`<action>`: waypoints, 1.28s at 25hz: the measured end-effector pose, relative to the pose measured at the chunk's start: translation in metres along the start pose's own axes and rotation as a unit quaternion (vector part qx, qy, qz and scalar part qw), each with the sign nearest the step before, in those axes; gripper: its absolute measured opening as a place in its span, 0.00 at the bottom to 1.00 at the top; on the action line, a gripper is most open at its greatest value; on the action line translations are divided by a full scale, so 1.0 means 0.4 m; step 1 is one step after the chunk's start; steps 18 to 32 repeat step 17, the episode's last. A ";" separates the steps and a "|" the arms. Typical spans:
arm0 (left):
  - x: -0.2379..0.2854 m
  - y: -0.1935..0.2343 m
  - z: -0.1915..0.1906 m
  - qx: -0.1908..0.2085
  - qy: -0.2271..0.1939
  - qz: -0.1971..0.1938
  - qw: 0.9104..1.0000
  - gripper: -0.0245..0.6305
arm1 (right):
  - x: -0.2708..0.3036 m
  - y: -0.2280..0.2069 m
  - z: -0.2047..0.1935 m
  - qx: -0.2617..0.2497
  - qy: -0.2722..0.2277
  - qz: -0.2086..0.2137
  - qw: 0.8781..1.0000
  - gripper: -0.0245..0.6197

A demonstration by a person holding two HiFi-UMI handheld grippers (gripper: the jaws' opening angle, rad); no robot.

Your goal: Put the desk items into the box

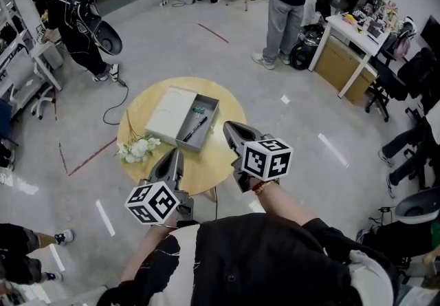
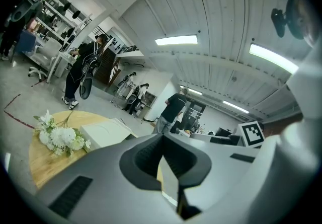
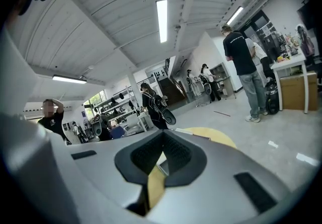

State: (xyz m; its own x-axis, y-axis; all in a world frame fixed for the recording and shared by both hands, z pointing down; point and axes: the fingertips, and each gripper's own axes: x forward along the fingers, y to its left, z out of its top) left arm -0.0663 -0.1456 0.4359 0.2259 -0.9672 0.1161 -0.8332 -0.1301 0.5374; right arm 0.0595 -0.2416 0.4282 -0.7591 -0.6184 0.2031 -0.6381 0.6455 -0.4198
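A round yellow wooden table (image 1: 220, 160) stands below me. On it lies an open grey box (image 1: 204, 134) with its white lid (image 1: 170, 111) beside it on the left. A black pen (image 1: 194, 128) and a small green item (image 1: 199, 110) lie inside the box. A bunch of white flowers (image 1: 137, 148) rests at the table's left edge. My left gripper (image 1: 172, 157) hovers over the table's near edge, jaws together, nothing between them. My right gripper (image 1: 232, 131) is just right of the box, shut and empty. The left gripper view shows the flowers (image 2: 60, 137) and lid (image 2: 103, 132).
Several people stand around: one with black gear at the far left (image 1: 75, 23), one in a black shirt (image 1: 285, 2) at the back. A white desk (image 1: 357, 40) and office chairs (image 1: 412, 78) are on the right. A cable (image 1: 117, 102) runs across the floor left of the table.
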 end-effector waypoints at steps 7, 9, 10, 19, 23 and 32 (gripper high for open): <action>0.014 -0.011 -0.009 -0.001 0.001 -0.002 1.000 0.05 | -0.007 -0.016 0.000 -0.012 0.005 -0.004 1.000 0.05; 0.019 -0.012 -0.011 0.000 0.001 -0.002 1.000 0.05 | -0.006 -0.020 -0.002 -0.015 0.006 -0.003 1.000 0.05; 0.021 -0.013 -0.011 0.000 0.001 -0.002 1.000 0.05 | -0.006 -0.022 -0.003 -0.017 0.007 -0.003 1.000 0.05; 0.020 -0.012 -0.015 0.000 0.001 -0.001 1.000 0.05 | -0.004 -0.022 -0.010 -0.021 0.012 -0.002 1.000 0.05; 0.020 -0.012 -0.015 0.000 0.001 -0.001 1.000 0.05 | -0.004 -0.022 -0.010 -0.021 0.012 -0.002 1.000 0.05; 0.020 -0.012 -0.015 0.000 0.001 -0.001 1.000 0.05 | -0.004 -0.022 -0.010 -0.021 0.012 -0.002 1.000 0.05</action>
